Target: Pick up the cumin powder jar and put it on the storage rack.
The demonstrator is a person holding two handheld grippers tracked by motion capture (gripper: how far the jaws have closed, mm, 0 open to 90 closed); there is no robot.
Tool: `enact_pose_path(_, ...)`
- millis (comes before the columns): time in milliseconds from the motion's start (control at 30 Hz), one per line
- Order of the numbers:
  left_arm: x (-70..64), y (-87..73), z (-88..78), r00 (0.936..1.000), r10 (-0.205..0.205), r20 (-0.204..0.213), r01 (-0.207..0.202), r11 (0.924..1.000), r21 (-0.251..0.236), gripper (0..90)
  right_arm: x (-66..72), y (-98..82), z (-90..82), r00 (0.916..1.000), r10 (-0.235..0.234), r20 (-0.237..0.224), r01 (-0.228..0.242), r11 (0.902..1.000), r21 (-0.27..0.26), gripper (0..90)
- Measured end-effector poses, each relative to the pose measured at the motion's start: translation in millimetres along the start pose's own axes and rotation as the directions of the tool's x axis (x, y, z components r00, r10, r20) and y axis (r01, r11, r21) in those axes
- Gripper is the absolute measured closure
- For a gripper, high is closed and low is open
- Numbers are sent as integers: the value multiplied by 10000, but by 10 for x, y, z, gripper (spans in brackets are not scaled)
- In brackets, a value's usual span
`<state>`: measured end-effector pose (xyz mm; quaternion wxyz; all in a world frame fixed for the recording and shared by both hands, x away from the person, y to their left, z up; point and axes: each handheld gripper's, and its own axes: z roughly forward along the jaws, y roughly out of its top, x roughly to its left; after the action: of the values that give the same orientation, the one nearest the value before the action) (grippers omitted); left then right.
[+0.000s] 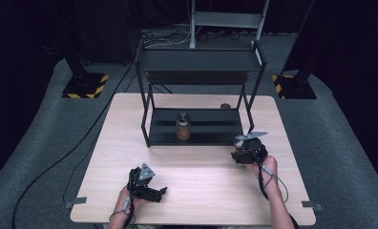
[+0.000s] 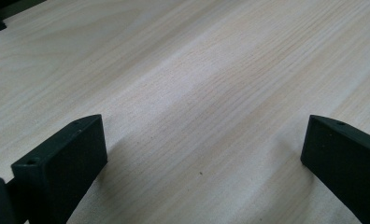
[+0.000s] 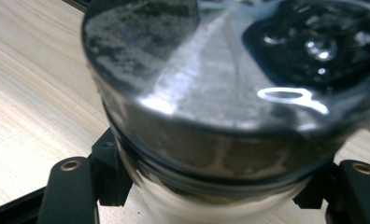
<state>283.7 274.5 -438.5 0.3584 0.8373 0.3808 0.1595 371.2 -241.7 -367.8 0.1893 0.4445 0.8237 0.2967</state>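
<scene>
Right tongs point(image 3: 211, 186) clenched on a jar point(image 3: 220, 107), black jaws pressing either side just under its lid. Lid is round, glossy dark metal with smeared reflections; a band of clear glass shows below it. In the high view the jar point(image 1: 244, 155) sits in the right tongs point(image 1: 248, 151) at the right side of the worktop point(image 1: 201, 191), just in front of the rack's right leg. Left tongs point(image 2: 202, 154) released: two matte black blocky jaws well apart over bare pale wood grain, near the front edge point(image 1: 146, 183). Black metal two-tier rack point(image 1: 196, 95) stands at the back. A second brown jar with dark lid point(image 1: 183, 126) sits upright on its lower shelf.
</scene>
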Motion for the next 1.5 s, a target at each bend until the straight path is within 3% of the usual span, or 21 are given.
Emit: enact_pose_path(1500, 0, 0, 0, 10000, -2, 0, 2, 10000, 0, 0, 91, 222, 170, 9987, -301, -409, 299, 9995, -56, 300)
